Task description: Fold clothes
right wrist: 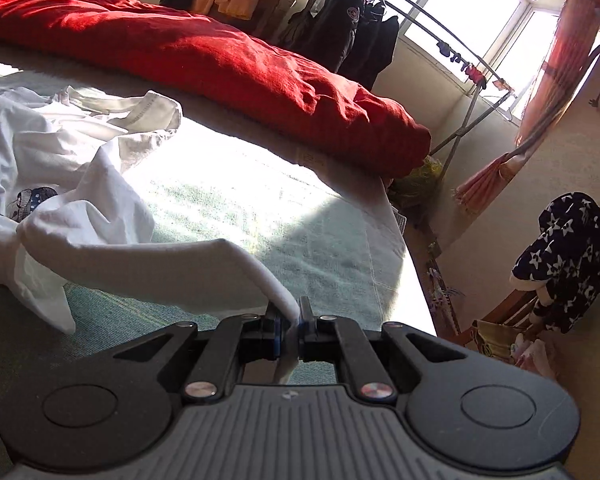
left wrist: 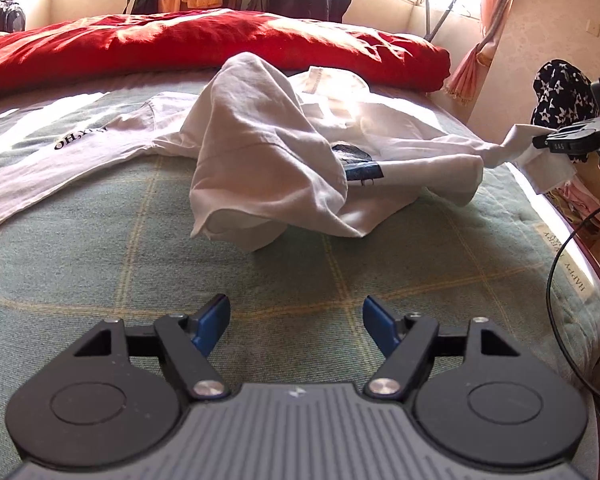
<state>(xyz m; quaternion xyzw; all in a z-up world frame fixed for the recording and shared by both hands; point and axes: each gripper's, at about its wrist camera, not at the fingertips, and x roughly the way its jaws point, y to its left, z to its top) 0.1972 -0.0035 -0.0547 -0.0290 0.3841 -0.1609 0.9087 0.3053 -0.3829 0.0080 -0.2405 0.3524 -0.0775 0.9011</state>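
Left gripper (left wrist: 294, 326): I have it low over the green checked bedcover (left wrist: 140, 248), jaws spread wide with nothing between the blue pads (left wrist: 210, 326). It points at the heap, a little short of it.

Right gripper (right wrist: 289, 326): I read the jaws as clamped on a pinch of white cloth; the fabric runs up from between the pads and off to the left. The left camera shows the same gripper (left wrist: 556, 138) out near the right edge of the bed with a white corner in its tip.

White T-shirt (left wrist: 268, 148): bunched in the middle of the bed, one part humped up like a tent, a dark printed patch showing beneath the hump. A stretched tail of it leads to my right gripper. In the right view the shirt (right wrist: 60, 168) shows a printed word and a neckline lying open toward the red quilt.

Second white garment (left wrist: 60, 152): lies flatter to the left, black lettering on it, its near side touching or tucked under the heap; I cannot tell which.

Red quilt (left wrist: 204, 44): rolled along the far side of the bed, apart from the shirts.

Progress, my judgement: no neat fold is visible on either piece. The held shirt is crumpled, not spread, so flattening and all folds remain to be made on it. Whether the flatter garment is laid out for folding or only cast aside, the pictures do not settle.

Star-print cloth (right wrist: 568, 256): off the bed to the right, not in play.
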